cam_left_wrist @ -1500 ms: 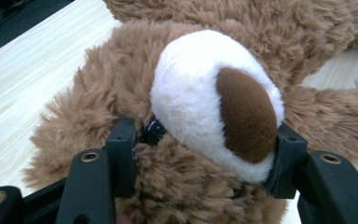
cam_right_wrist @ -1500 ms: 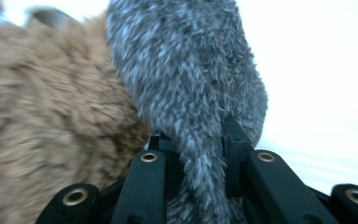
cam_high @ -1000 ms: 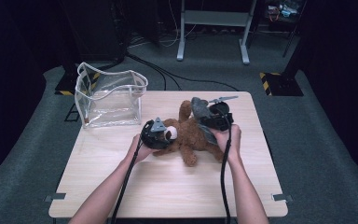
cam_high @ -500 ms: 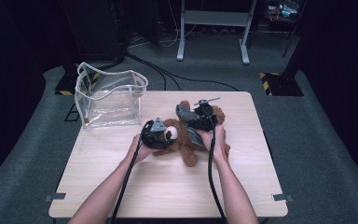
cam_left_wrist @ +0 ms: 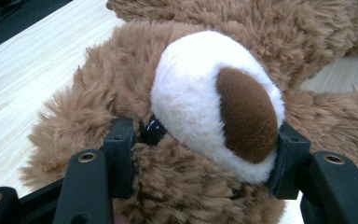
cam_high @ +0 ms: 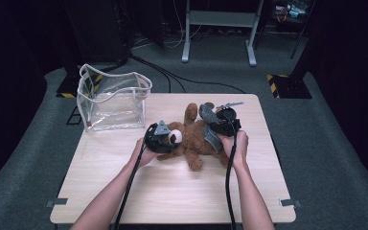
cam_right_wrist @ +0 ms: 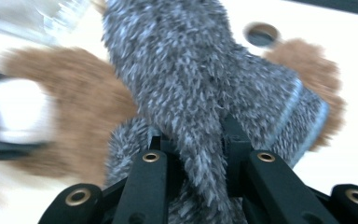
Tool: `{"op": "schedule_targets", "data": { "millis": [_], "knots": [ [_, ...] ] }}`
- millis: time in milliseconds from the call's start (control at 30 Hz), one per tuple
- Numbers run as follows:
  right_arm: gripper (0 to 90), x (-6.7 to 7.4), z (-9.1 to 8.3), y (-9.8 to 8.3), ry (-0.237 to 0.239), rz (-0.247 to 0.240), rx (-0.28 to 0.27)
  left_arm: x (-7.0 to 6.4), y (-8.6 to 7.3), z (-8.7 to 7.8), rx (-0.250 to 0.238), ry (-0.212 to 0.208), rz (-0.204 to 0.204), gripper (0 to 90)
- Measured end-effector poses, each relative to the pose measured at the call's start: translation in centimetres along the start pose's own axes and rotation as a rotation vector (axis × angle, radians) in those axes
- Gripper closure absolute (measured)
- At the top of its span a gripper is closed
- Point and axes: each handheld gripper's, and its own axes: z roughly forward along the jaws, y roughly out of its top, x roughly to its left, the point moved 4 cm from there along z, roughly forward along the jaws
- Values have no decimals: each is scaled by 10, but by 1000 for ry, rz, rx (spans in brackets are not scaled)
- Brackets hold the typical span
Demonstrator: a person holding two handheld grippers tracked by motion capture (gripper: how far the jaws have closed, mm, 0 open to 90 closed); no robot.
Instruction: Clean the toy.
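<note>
- Teddy bear (cam_high: 189, 139) lies on its back mid-worktop (cam_high: 172, 191), head toward 9 o'clock, one leg pointing to 6.
- Left gripper (cam_high: 159, 139) sits at bear's head; fingers (cam_left_wrist: 121, 154) clamp the white snout (cam_left_wrist: 214, 102) from both sides, at medium width.
- Right gripper (cam_high: 223, 125) is over bear's torso at 3 o'clock of the head; fingers (cam_right_wrist: 235, 140) are narrow, pinched on a fold of grey fuzzy garment (cam_right_wrist: 191, 84).
- Grey garment lies across bear's body, part raised toward 12.
- Clear pouch (cam_high: 112, 98) stands open at 10 o'clock of the bear, well apart from both grippers.
- Right gripper view is motion-blurred at its left side.
</note>
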Motion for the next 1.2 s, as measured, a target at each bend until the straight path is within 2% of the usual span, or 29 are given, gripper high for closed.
{"op": "schedule_targets", "data": {
  "millis": [33,133,200,233,267,333,400,433,500,567,667,733,800,900,967,1000,1033,1100,1167,1200],
  "knots": [
    [759,4,-1,2,26,-10,-15,0,0,0,-3,0,-1,407],
    [757,28,-1,10,118,-48,-40,0,0,0,-2,-1,-1,406],
    [756,41,4,13,152,-60,-37,-1,0,0,-1,-1,-4,406],
    [754,48,10,14,177,-50,-21,-1,0,0,-1,-1,-4,406],
    [754,51,17,14,179,-67,-2,-1,0,0,-1,0,-4,406],
    [754,53,28,12,160,-72,32,-1,0,0,1,2,-2,406],
    [756,47,37,7,131,-71,63,-1,0,0,-1,1,-3,406],
    [757,44,38,5,112,-70,62,-1,0,0,-1,2,-1,406],
    [759,37,36,3,110,-58,55,-2,1,1,-6,5,4,406],
    [758,30,28,2,50,-90,49,-1,0,0,-2,-1,1,405],
    [757,18,18,3,-31,-76,35,-1,0,0,-2,0,0,406],
    [757,4,14,0,-71,-51,32,-1,0,0,-1,0,0,406],
    [756,-10,12,-5,-91,-23,33,-1,0,1,-4,1,2,406],
    [756,-21,11,-12,-114,2,42,-1,1,0,1,1,6,406],
    [755,-21,8,-13,-99,10,28,0,0,0,6,1,5,405],
    [755,-17,5,-12,-79,26,12,0,0,0,-3,0,-2,405],
    [754,-14,3,-11,-54,16,-5,0,0,0,-4,0,-6,405],
    [754,-2,-2,-9,8,24,-22,0,0,0,-3,0,-4,405],
    [753,10,-3,-8,63,-20,-33,1,0,0,-1,-1,-2,405],
    [754,19,-2,-8,87,-21,-28,0,0,0,-1,0,-4,405]
  ]
}}
